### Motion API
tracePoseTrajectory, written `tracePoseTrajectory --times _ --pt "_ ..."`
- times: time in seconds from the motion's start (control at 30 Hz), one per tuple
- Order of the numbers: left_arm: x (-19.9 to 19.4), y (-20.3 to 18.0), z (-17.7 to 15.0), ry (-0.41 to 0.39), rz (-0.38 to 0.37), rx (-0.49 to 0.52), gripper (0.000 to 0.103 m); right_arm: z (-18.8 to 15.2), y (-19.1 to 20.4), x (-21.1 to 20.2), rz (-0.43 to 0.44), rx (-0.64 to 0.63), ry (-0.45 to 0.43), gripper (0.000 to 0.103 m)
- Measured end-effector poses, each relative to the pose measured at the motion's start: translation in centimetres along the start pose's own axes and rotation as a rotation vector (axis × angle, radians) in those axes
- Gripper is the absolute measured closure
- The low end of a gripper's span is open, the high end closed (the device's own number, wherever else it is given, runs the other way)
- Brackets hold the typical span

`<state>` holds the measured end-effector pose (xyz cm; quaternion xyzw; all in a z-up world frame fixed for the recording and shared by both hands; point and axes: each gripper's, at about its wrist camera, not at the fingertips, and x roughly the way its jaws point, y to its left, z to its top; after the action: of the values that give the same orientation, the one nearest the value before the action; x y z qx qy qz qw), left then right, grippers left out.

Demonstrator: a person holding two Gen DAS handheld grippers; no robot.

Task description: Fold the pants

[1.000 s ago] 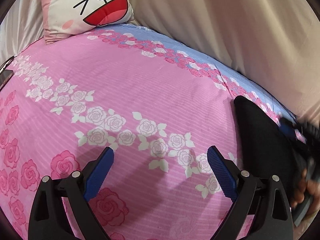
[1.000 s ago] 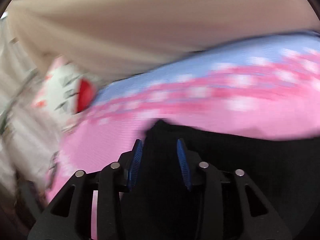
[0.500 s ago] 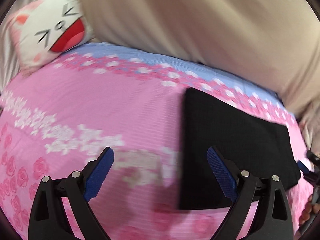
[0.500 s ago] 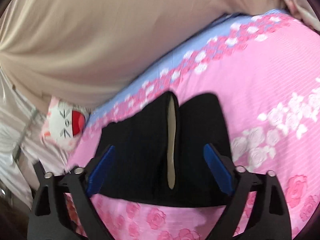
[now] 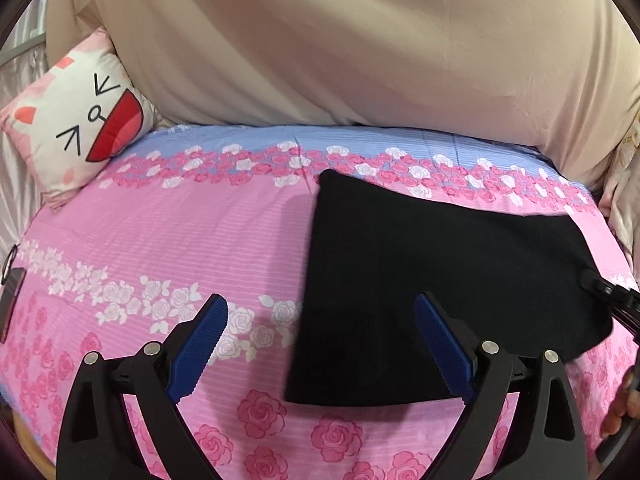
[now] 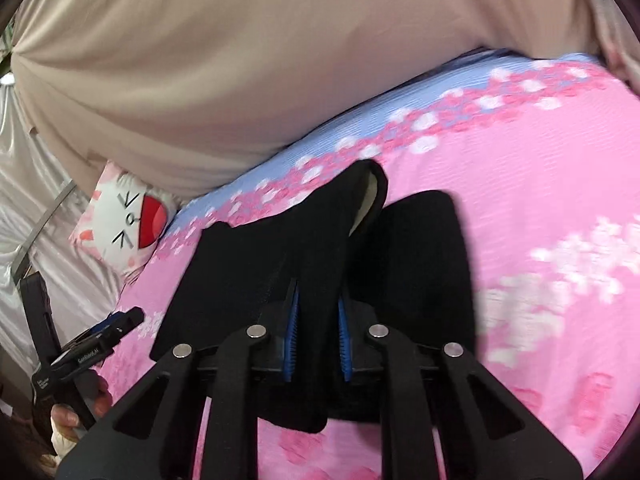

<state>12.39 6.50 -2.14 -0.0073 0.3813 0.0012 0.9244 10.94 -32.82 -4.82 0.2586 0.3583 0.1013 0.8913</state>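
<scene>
The black pants lie folded on the pink rose-print bed sheet. My left gripper is open and empty, hovering above the pants' near left edge. My right gripper is shut on a raised fold of the pants, lifting that edge off the layer below; a pale inner lining shows at the fold's far end. The right gripper's tip shows at the right edge of the left wrist view, and the left gripper shows at the left of the right wrist view.
A white cat-face pillow lies at the bed's far left corner. A beige curtain hangs behind the bed. A dark flat object lies at the sheet's left edge.
My right gripper was open over the pants half a second ago and has shut on a fold and lifted it. My left gripper swung right, bringing the pants into view.
</scene>
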Motion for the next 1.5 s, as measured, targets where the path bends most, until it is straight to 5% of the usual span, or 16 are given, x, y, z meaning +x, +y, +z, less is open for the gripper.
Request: tracePoseTrajectory --times 0.17,0.33,0.4,0.6,0.67,0.73,0.77,0.8,0.87,1.0,1.1,1.17,1.23,1.37,1.47,1.5 --pt "2.9 -0.6 -0.7 0.080 0.057 0.019 0.010 -0.6 -4.2 1.1 0.111 0.150 0.052 0.079" --pt "2.4 1.7 -0.6 0.068 0.057 -0.052 0.010 -0.5 -5.5 -3.7 0.066 0.158 -0.023 0.072" --pt "2.6 3.1 -0.5 0.079 0.042 -0.092 0.010 -0.9 -6.8 -3.9 0.057 0.189 0.006 0.052" --pt "6.7 4.0 -1.6 0.282 -0.203 -0.210 0.010 -1.9 -6.2 -1.3 0.079 0.206 0.053 0.030" --pt "7.5 3.2 -2.1 0.296 -0.217 -0.209 0.009 -1.8 -4.9 -0.4 0.109 0.185 0.048 0.025" --pt "7.7 2.4 -2.0 0.277 -0.207 -0.173 0.012 -2.1 -3.6 0.7 0.046 0.138 0.036 0.032" --pt "7.8 2.1 -2.0 0.274 -0.204 -0.156 0.020 -2.2 -3.0 1.0 0.011 0.113 0.039 0.046" --pt "7.7 2.1 -1.8 0.268 -0.222 -0.145 0.053 -2.1 -2.7 0.8 0.020 0.118 0.031 0.061" --pt "6.7 2.2 -1.4 0.271 -0.306 -0.162 0.080 -1.7 -3.2 -0.3 0.056 0.151 0.013 0.068" --pt "3.1 2.0 -0.9 0.247 -0.345 -0.113 0.085 -1.4 -4.2 -4.8 0.058 0.174 -0.035 0.095" --pt "1.2 1.8 -1.9 0.281 -0.368 -0.064 0.080 -2.0 -6.0 -8.4 -0.059 0.160 -0.062 0.102" --pt "1.8 1.6 -3.6 0.308 -0.291 -0.027 0.070 -2.5 -7.4 -9.4 -0.145 0.182 -0.088 0.099" --pt "3.0 1.8 -4.7 0.313 -0.232 -0.036 0.058 -2.8 -8.5 -9.3 -0.083 0.247 -0.078 0.094" --pt "3.3 2.4 -3.9 0.298 -0.195 -0.087 0.023 -2.3 -6.8 -5.2 -0.046 0.190 0.016 0.031" --pt "4.1 2.4 -4.3 0.300 -0.142 -0.111 0.010 -2.1 -5.4 -1.3 -0.013 0.137 0.085 0.031" --pt "4.5 2.5 -4.4 0.307 -0.149 -0.130 0.010 -2.1 -4.9 0.2 0.007 0.137 0.093 0.043"
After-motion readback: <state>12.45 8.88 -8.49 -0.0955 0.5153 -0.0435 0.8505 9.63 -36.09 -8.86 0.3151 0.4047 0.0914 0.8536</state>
